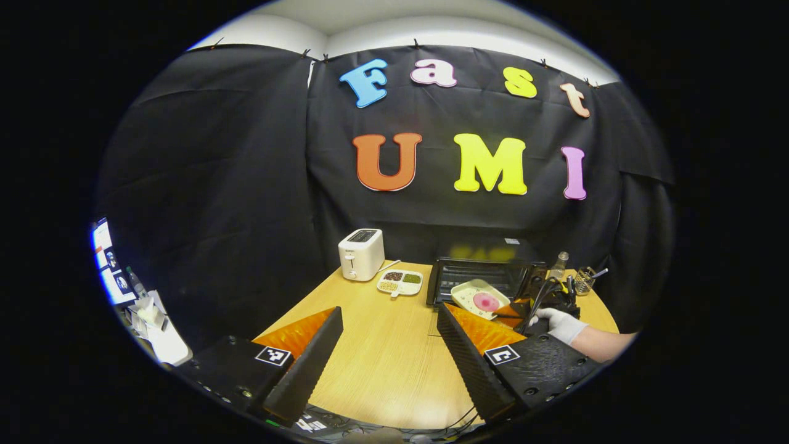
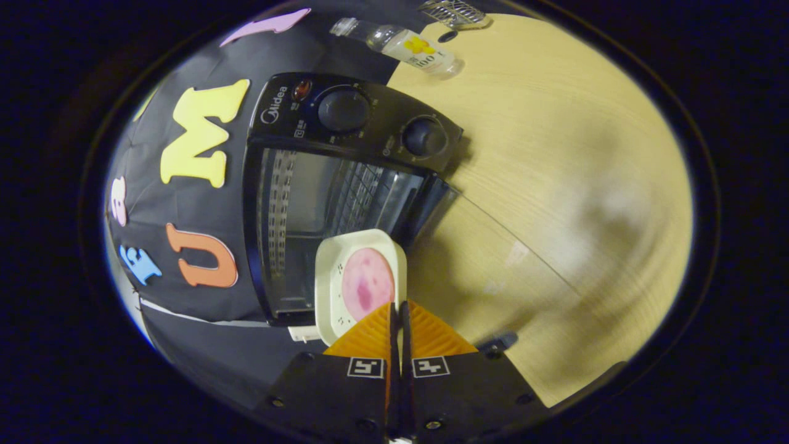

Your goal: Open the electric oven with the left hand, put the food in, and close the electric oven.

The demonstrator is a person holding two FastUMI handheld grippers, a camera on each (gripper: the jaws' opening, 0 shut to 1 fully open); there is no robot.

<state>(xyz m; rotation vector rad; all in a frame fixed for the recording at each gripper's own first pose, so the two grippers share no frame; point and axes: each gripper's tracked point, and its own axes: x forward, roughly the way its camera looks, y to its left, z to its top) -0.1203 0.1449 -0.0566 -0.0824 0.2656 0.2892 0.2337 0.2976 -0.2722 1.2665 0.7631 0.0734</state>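
While the oven stands with its door folded down, a small white plate with a round pink piece of food on it hangs just in front of the dark opening. In the right gripper view the right gripper is pinched tight on the near edge of the plate, and its two fingers sit so close that hardly any gap shows between them. Inside the oven you can see a wire rack. Two round knobs sit on the panel beside the opening.

In the left gripper view the same plate is over the lowered door, and a hand in a white glove holds the right gripper there. The left gripper is back from the oven, above the wooden worktop, with its fingers spread wide and nothing between them.

Farther back on the worktop stands a white toaster. Near it lies a little white tray with three pockets of bits in different colours. Past the oven there is a clear bottle and a wire cup with something stuck in it.
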